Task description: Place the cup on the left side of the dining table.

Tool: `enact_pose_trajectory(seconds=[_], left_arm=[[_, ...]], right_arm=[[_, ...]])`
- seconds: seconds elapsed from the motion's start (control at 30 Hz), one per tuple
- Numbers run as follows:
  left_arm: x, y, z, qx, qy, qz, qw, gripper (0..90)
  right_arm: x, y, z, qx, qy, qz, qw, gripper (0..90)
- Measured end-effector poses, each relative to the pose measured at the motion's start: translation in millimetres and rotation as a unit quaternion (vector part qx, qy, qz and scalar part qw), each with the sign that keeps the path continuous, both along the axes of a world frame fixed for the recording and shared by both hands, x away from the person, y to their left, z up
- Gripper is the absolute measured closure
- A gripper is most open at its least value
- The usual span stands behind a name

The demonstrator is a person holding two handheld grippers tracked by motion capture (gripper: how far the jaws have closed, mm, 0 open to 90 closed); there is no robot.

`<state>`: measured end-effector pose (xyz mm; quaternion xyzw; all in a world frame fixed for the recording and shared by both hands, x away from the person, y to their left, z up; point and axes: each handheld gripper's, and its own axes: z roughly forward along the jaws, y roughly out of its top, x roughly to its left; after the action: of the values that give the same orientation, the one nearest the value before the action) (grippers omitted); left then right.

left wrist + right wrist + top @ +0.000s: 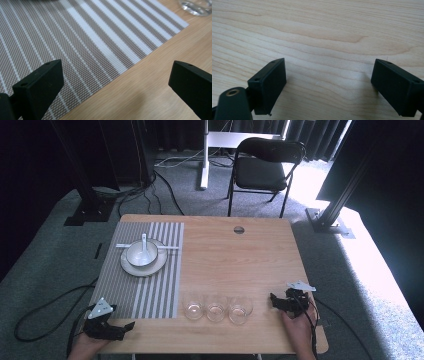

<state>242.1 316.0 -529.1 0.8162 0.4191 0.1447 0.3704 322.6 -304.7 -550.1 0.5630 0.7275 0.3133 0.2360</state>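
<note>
On the wooden table (235, 265) a grey-and-white striped placemat (150, 290) lies at the left. A white plate (129, 268) on it carries a white bowl (136, 256) with a white spoon (144, 241) in it. Three clear glasses (215, 311) stand in a row near the front edge. My left gripper (126, 327) rests at the front left corner, open, its jaws wide apart over the placemat's edge (100, 50). My right gripper (274, 300) sits open at the front right, right of the glasses. Bare wood (324, 37) lies between its jaws.
A slim utensil (168, 248) lies behind the plate. There is a round cable hole (239, 229) near the table's far edge. A black folding chair (265, 167) and a white stand (204, 155) are on the carpet beyond. A glass's base (196, 6) shows beyond the left jaws.
</note>
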Motion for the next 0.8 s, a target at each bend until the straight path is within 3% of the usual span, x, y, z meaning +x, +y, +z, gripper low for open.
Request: enact_pose_trajectory(seconds=[0.13, 0.27, 0.67, 0.8], left_arm=[[1.7, -7.9, 2.5, 0.003, -0.005, -0.009, 0.9999, 0.3], [3.3, -15.2, 5.2, -0.007, -0.004, -0.021, 0.9997, 0.3], [8.9, -36.0, 10.8, 0.006, -0.01, -0.052, 0.9986, 0.3], [10.9, -42.9, 12.4, 0.001, -0.01, -0.065, 0.9978, 0.3]], right_arm=[[0.0, 0.0, 0.0, 0.0, 0.0, 0.0, 1.0, 12.3], [0.0, 0.0, 0.0, 0.0, 0.0, 0.0, 1.0, 12.3], [0.0, 0.0, 0.0, 0.0, 0.0, 0.0, 1.0, 12.3], [0.0, 0.0, 0.0, 0.0, 0.0, 0.0, 1.0, 12.3]])
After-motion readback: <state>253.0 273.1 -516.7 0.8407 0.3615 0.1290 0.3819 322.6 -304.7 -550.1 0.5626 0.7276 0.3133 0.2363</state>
